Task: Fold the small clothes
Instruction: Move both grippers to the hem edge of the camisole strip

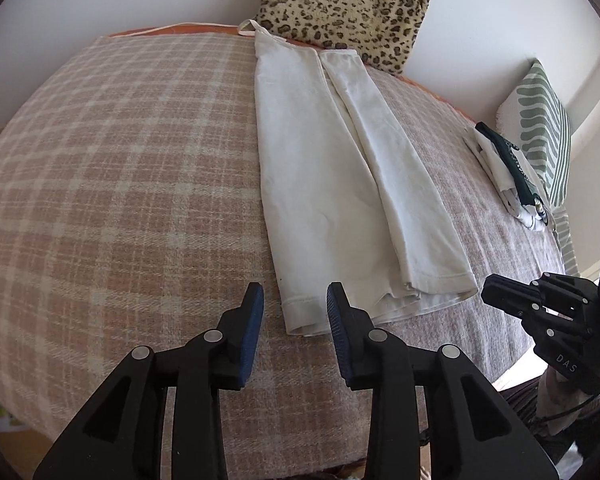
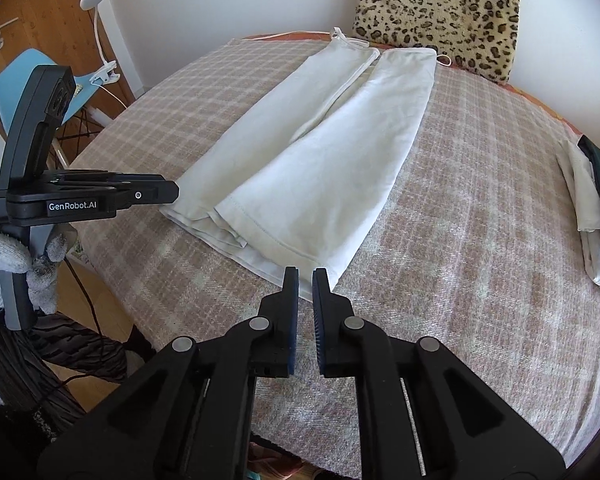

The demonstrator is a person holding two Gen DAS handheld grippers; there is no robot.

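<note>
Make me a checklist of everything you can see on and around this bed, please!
Surface: pink-and-cream checked blanket.
Job's things: long white cotton garment, both sides folded inward, lying flat.
Clutter: small pile of white and dark green folded clothes; leopard-print cushion.
Grippers: left hand-held gripper open, empty; right hand-held gripper nearly shut, empty.
Cables: white lamp cord.
Surroundings: blue chair, wooden door.

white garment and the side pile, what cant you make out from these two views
- White garment: layers beneath its folded-in sides, covered by its own cloth in both views.
- Folded pile: cut off by the right wrist view's edge; small in the left wrist view.
- Plaid blanket: near edge hidden by the gripper bodies.
</note>
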